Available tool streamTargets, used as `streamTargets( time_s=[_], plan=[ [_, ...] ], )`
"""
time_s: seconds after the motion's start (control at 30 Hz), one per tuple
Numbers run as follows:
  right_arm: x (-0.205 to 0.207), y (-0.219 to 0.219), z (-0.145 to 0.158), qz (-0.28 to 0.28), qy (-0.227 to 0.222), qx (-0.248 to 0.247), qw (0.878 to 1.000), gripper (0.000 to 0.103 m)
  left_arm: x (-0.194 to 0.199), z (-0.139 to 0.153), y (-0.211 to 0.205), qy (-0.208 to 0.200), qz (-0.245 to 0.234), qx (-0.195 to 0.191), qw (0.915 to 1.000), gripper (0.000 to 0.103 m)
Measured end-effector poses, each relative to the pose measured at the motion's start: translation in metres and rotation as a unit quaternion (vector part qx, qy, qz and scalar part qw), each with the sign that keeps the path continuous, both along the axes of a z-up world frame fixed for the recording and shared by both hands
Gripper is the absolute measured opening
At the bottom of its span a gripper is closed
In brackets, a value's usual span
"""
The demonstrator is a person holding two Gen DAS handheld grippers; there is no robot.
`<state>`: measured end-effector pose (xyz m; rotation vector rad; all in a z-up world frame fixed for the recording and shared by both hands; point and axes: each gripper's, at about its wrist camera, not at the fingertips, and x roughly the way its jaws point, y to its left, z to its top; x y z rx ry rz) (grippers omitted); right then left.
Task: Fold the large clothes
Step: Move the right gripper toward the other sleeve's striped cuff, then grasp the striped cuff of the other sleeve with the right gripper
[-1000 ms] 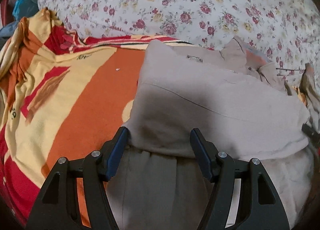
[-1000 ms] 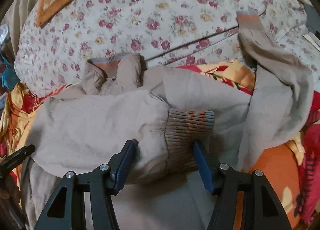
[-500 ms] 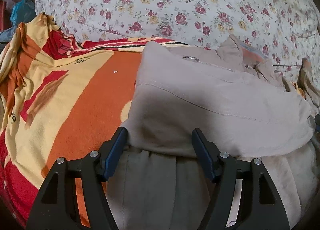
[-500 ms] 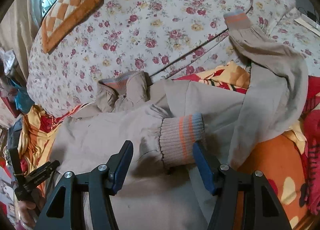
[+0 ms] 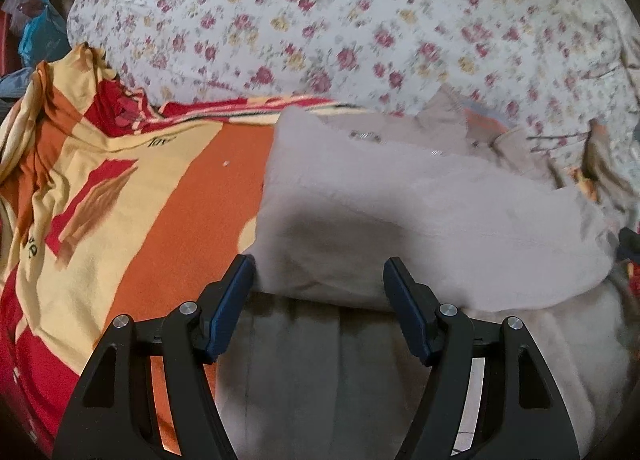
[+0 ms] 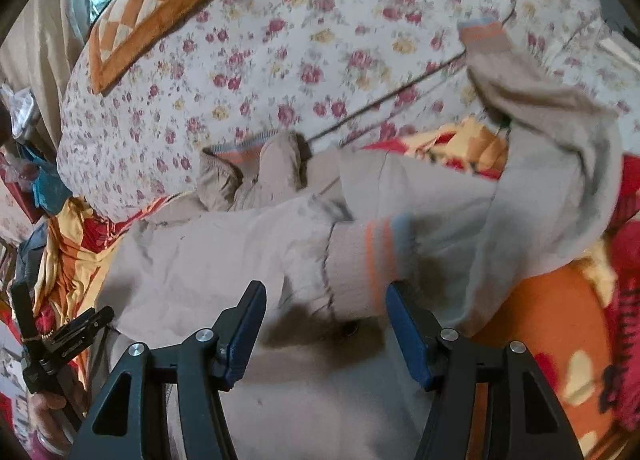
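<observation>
On the orange and yellow blanket (image 5: pixel 120 228) lies the beige jacket (image 5: pixel 420 220), which I take as the landmark for every position below. Its collar (image 6: pixel 248 168) points toward the floral quilt (image 6: pixel 320 60) at the far side.

Done so far, as I read it:
1. One sleeve is folded across the jacket body. Its ribbed cuff (image 6: pixel 364 264), striped orange and blue, rests on the front panel.
2. The jacket body is spread roughly flat on the blanket.

Left to do, as I read it:
1. The other sleeve (image 6: pixel 560 140) is not folded. It trails off the jacket's far side, its cuff lying up on the quilt.
2. The body shows no lengthwise or crosswise fold yet.
I judge the task under half complete.

Gripper status:
- My left gripper (image 5: pixel 318 292) stands at the jacket's near edge, jaws parted. The folded sleeve's edge lies between them, but the pads do not press on it; I hold nothing.
- My right gripper (image 6: pixel 326 316) hovers over the folded cuff, jaws parted, clear of the fabric and empty.

Left of the jacket, in the right wrist view, the left gripper's frame and my hand (image 6: pixel 52 400) appear.
</observation>
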<state>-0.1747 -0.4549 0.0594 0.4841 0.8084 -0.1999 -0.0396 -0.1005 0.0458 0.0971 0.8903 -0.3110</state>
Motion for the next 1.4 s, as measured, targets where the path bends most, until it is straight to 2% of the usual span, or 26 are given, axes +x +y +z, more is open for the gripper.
streamTargets(
  time_s=[0.07, 0.1, 0.13, 0.2, 0.27, 0.33, 0.43, 0.53, 0.63, 0.77, 0.9, 1.0, 1.07, 1.1, 1.13, 1.2, 1.3, 1.4],
  plan=[
    [-0.009, -0.011, 0.016, -0.020, -0.011, -0.025, 0.999, 0.060, -0.001, 0.006, 0.002, -0.003, -0.002, -0.015, 0.9999, 0.069],
    [-0.016, -0.023, 0.028, -0.042, -0.018, -0.042, 0.998, 0.064, -0.001, 0.008, 0.004, -0.003, -0.001, -0.021, 0.9998, 0.069],
    [-0.023, -0.035, 0.036, -0.062, -0.022, -0.050, 0.997, 0.077, 0.000, 0.009, 0.004, -0.001, 0.000, -0.023, 0.9997, 0.069],
    [-0.037, -0.065, 0.050, -0.109, -0.029, -0.057, 0.992, 0.088, 0.001, 0.009, 0.006, 0.003, 0.002, -0.028, 0.9996, 0.069],
    [-0.048, -0.094, 0.062, -0.146, -0.029, -0.063, 0.987, 0.088, 0.002, 0.009, 0.007, 0.006, 0.003, -0.030, 0.9995, 0.069],
    [-0.048, -0.117, 0.065, -0.164, -0.010, -0.073, 0.984, 0.088, 0.002, 0.007, 0.006, 0.009, 0.004, -0.033, 0.9994, 0.069],
    [-0.038, -0.146, 0.064, -0.170, 0.031, -0.095, 0.980, 0.088, 0.002, 0.005, 0.002, 0.014, 0.000, -0.033, 0.9993, 0.069],
    [-0.020, -0.157, 0.064, -0.161, 0.039, -0.125, 0.978, 0.088, 0.002, 0.001, -0.002, 0.017, -0.003, -0.029, 0.9994, 0.069],
    [-0.003, -0.156, 0.056, -0.149, 0.035, -0.143, 0.978, 0.088, 0.002, -0.004, -0.005, 0.019, -0.005, -0.021, 0.9996, 0.069],
    [0.038, -0.154, 0.036, -0.127, 0.055, -0.178, 0.974, 0.088, 0.004, -0.007, -0.005, 0.022, -0.008, -0.020, 0.9995, 0.069],
    [0.081, -0.147, 0.013, -0.118, 0.088, -0.242, 0.959, 0.088, 0.009, -0.011, -0.008, 0.030, -0.011, -0.017, 0.9993, 0.069],
    [0.107, -0.150, -0.002, -0.144, 0.111, -0.284, 0.941, 0.088, 0.010, -0.013, -0.010, 0.030, -0.015, -0.013, 0.9994, 0.069],
    [0.117, -0.162, -0.010, -0.171, 0.124, -0.278, 0.937, 0.086, 0.010, -0.015, -0.011, 0.029, -0.018, -0.009, 0.9994, 0.069],
    [0.118, -0.168, -0.013, -0.179, 0.123, -0.266, 0.939, 0.075, 0.011, -0.016, -0.012, 0.029, -0.018, -0.007, 0.9994, 0.069],
    [0.119, -0.176, -0.015, -0.182, 0.117, -0.242, 0.946, 0.051, 0.011, -0.016, -0.013, 0.028, -0.018, -0.006, 0.9994, 0.069],
    [0.119, -0.187, -0.017, -0.171, 0.104, -0.194, 0.960, 0.024, 0.012, -0.017, -0.014, 0.026, -0.018, -0.002, 0.9995, 0.069],
    [0.109, -0.193, -0.009, -0.158, 0.074, -0.154, 0.972, 0.009, 0.012, -0.017, -0.014, 0.024, -0.018, 0.000, 0.9995, 0.069],
    [0.086, -0.193, 0.014, -0.144, 0.020, -0.107, 0.984, 0.009, 0.011, -0.016, -0.014, 0.025, -0.016, -0.004, 0.9996, 0.069]
  ],
)
